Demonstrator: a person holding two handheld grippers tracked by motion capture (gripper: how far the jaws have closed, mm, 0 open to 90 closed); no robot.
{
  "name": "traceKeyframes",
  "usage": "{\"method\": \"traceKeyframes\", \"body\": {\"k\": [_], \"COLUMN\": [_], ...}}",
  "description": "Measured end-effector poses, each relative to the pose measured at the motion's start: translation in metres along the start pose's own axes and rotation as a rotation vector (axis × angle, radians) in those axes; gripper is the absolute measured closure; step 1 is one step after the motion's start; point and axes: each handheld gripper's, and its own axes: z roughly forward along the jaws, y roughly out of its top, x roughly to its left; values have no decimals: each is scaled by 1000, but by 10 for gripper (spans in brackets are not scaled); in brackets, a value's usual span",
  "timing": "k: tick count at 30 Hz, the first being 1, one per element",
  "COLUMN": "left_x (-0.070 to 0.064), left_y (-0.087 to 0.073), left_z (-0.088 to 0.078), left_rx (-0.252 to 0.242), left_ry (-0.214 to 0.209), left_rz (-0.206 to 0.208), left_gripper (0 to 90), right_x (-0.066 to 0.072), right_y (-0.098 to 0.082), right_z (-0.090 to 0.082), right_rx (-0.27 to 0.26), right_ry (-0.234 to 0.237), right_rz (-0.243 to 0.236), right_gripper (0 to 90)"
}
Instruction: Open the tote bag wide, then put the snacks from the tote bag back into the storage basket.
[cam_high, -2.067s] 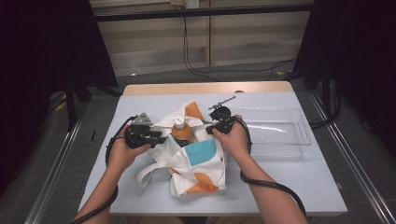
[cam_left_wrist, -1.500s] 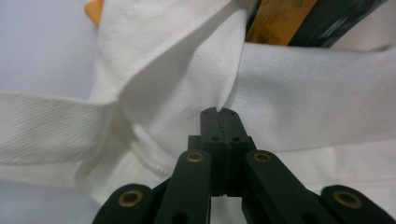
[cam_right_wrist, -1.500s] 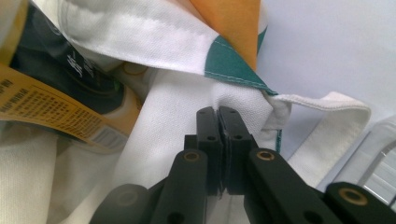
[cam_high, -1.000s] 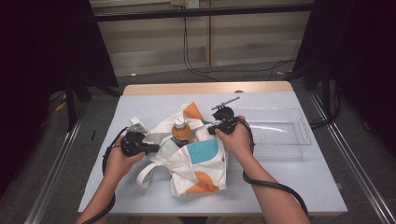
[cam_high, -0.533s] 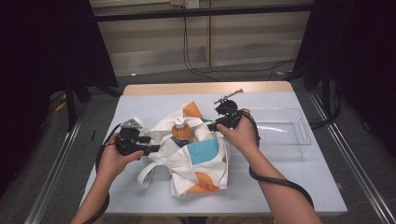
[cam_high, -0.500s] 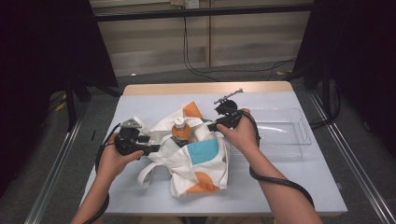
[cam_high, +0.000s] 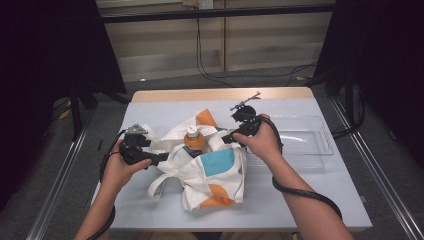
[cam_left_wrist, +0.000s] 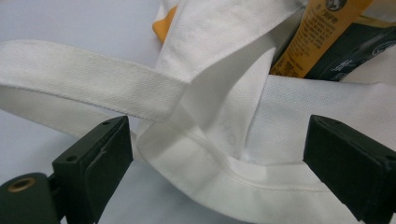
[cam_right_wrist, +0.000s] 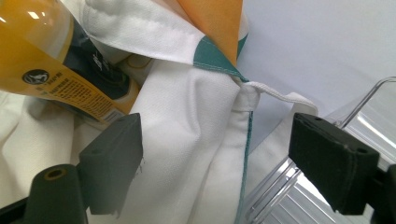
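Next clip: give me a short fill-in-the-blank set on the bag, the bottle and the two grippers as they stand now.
1. The orange-capped bottle stands inside the white cloth ____.
2. The jaws of the left gripper stand ____, with the bag's strap lying between them.
3. The clear plastic tray lies nearest the ____ gripper.
4. The bag rests on the pale ____.

Missing words: bag; open; right; table
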Motion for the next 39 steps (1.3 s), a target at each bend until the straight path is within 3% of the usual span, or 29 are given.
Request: {"method": "traceKeyframes", "body": {"k": [4, 20, 28, 35, 39], "left_x": [-1, 2, 2, 4, 4], "left_y": [1, -1, -2, -3, -3], "left_z": [-4, -6, -8, -7, -6], "left_rx": [-15, -5, -20, -7, -7], "left_ry": [5, 13, 23, 11, 13], "left_rz": [0, -10, -25, -18, -19], "left_gripper": [66, 59, 51, 51, 51], "right_x": [1, 2, 2, 1, 1], "right_y": [1, 10, 18, 30, 38], "right_z": [-5, -17, -22, -28, -32], "right_rx": [4, 80, 136, 140, 176], "right_ry": [15, 10, 6, 3, -10], "right_rz": [9, -54, -85, -86, -89], "right_gripper": [128, 115, 124, 123, 124]}}
